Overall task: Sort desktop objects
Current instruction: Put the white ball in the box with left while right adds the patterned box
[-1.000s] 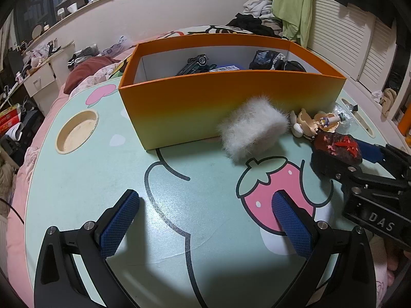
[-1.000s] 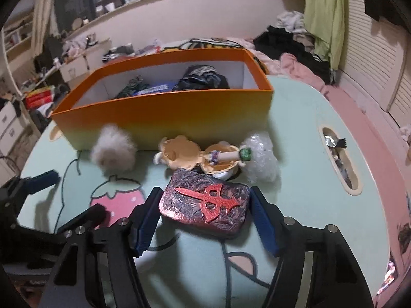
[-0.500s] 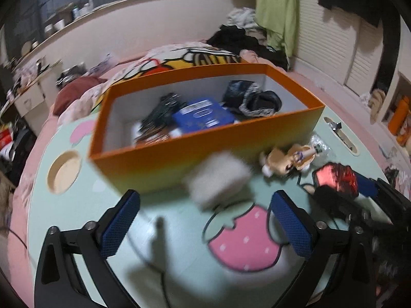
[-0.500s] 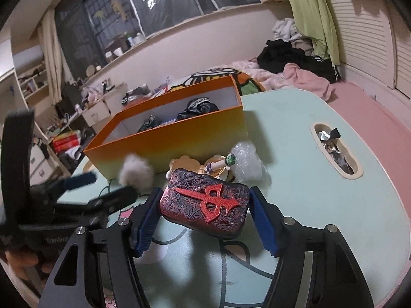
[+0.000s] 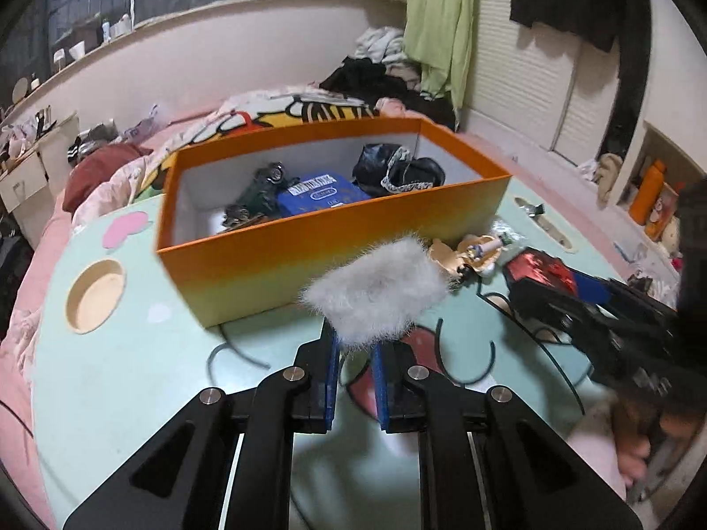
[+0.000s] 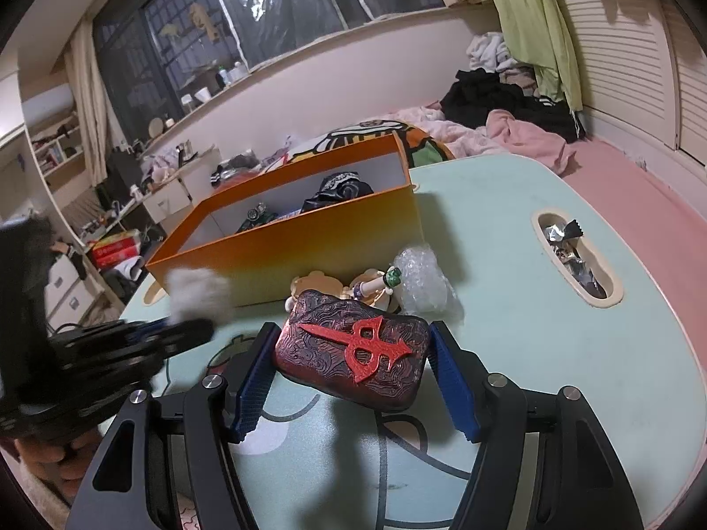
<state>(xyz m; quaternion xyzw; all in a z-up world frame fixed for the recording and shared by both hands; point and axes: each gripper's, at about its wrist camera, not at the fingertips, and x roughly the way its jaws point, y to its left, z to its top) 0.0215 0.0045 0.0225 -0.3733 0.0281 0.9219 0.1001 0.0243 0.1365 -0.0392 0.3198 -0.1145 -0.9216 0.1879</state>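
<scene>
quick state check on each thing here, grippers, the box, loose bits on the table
left gripper: shut on the white furry pouch
right gripper: shut on the red embossed tin
orange box: open, no lid, items inside
figurine: lying on the table beside the box
bubble wrap: crumpled, on the table

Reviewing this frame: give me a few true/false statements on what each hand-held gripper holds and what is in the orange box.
1. The left hand-held gripper is shut on the white furry pouch. True.
2. The right hand-held gripper is empty. False: it grips the dark red embossed tin.
3. The orange box already holds a blue box. True.
4. The small figurine lies inside the orange box. False: it lies on the table, in front of the box.
5. The bubble wrap is in the table's slot. False: it sits beside the figurine.
</scene>
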